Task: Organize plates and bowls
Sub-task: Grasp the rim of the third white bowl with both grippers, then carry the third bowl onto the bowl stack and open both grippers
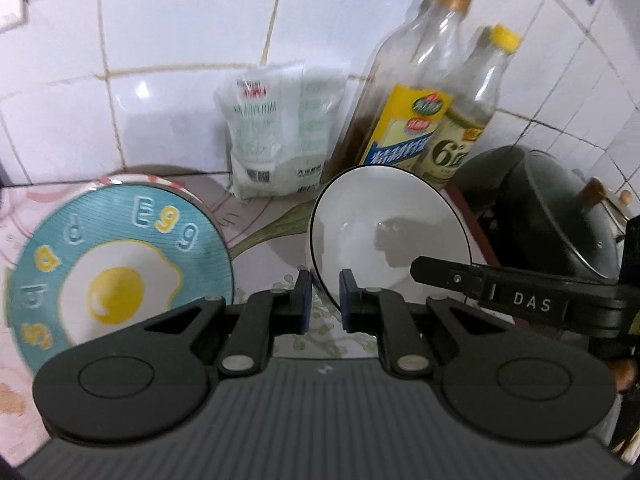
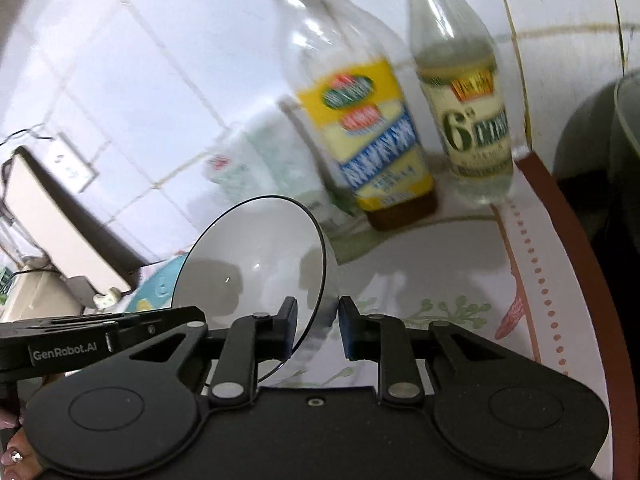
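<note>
Your worktop (image 1: 276, 216), a floral, wipe-clean cloth surface, carries everything, and the move turns on the white glazed bowl with the thin black rim (image 1: 390, 236). It is tipped up on edge near the worktop's right edge, its mouth facing the left gripper (image 1: 325, 300). The rim passes between both sets of fingers, so neither hand is nearer. In each wrist view the gap is narrow and the rim runs through it, yet you cannot tell from these views whether the pads press the glaze.

Toward the left edge the round teal plate with a fried-egg print (image 1: 120, 268) leans over a pink-rimmed dish (ridged surface, likely less slippery). I judge stacking the bowl there comes next; the right gripper (image 2: 318, 330) straddles the opposite rim.

At the worktop's back edge stand two glass bottles (image 1: 404, 120) and a soft white packet (image 1: 276, 128).
</note>
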`<state>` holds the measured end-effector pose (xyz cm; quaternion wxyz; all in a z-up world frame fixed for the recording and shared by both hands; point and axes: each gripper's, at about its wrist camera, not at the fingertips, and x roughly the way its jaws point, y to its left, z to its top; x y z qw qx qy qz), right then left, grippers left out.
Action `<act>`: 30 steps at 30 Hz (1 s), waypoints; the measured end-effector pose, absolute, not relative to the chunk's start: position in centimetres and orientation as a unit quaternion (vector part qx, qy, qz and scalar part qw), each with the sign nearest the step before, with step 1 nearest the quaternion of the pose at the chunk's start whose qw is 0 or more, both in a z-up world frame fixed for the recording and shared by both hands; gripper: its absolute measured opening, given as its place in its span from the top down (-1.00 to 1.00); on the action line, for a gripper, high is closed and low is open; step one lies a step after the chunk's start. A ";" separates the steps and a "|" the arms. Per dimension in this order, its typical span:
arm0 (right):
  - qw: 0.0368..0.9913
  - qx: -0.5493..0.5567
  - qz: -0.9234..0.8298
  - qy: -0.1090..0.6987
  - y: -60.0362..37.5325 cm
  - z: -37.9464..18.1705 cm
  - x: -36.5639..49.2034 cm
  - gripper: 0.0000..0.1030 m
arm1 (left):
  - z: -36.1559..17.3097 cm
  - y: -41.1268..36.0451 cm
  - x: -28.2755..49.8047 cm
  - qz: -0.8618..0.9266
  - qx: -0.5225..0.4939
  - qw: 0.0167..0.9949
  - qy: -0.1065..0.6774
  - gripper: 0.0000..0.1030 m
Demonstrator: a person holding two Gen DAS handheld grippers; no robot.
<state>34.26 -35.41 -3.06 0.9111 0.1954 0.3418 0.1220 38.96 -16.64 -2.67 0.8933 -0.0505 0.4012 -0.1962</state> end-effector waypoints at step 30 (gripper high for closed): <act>0.935 0.095 0.151 0.306 -27.1 -1.7 24.6 0.48 | -4.5 -8.8 28.7 -0.199 -0.098 0.879 0.422 0.75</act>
